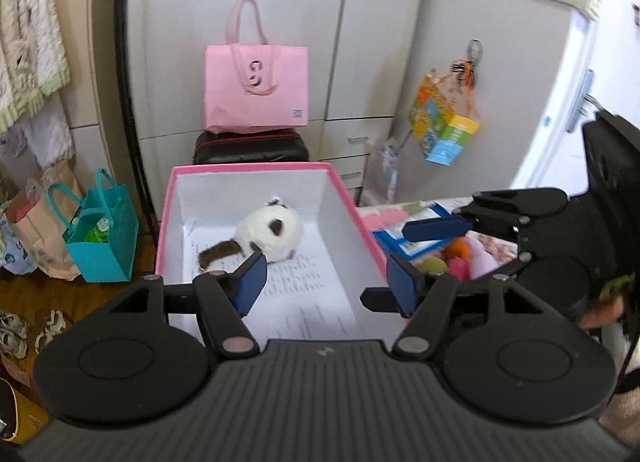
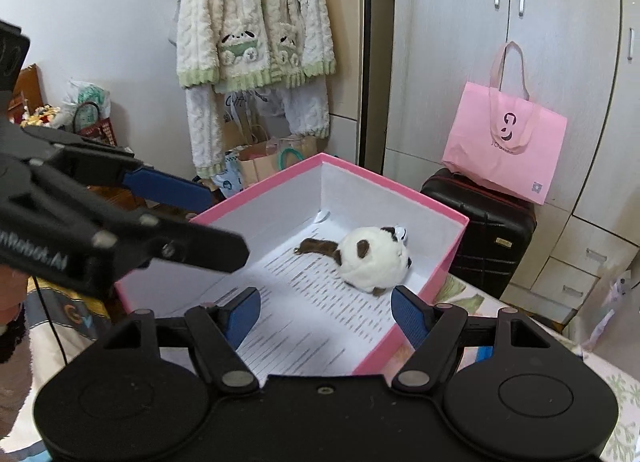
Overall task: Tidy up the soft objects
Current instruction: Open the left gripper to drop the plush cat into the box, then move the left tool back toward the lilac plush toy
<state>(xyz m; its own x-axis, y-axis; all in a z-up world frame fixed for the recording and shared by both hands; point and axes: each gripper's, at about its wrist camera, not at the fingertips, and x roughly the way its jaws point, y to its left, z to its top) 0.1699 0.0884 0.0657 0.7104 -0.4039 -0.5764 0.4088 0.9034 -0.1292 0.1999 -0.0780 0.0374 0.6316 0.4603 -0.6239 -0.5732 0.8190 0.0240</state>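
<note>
Plush cat (image 1: 269, 236) lies inside pink box (image 1: 256, 170), frame centre, tail pointing lower left. Both grippers empty, fingers apart; left gripper (image 1: 326, 286) nearer. Remaining toys (image 1: 452, 258) sit right.

Landmark: pale wardrobe (image 1: 288, 21), tall doors, drawers at its base | black suitcase (image 1: 252, 147) against its foot, pink bag (image 1: 256, 89) on top | left of wardrobe: white wall (image 2: 100, 21), fleecy cardigan (image 2: 256, 17) hanging | wood floor (image 1: 52, 294) below-left | even daylight
</note>
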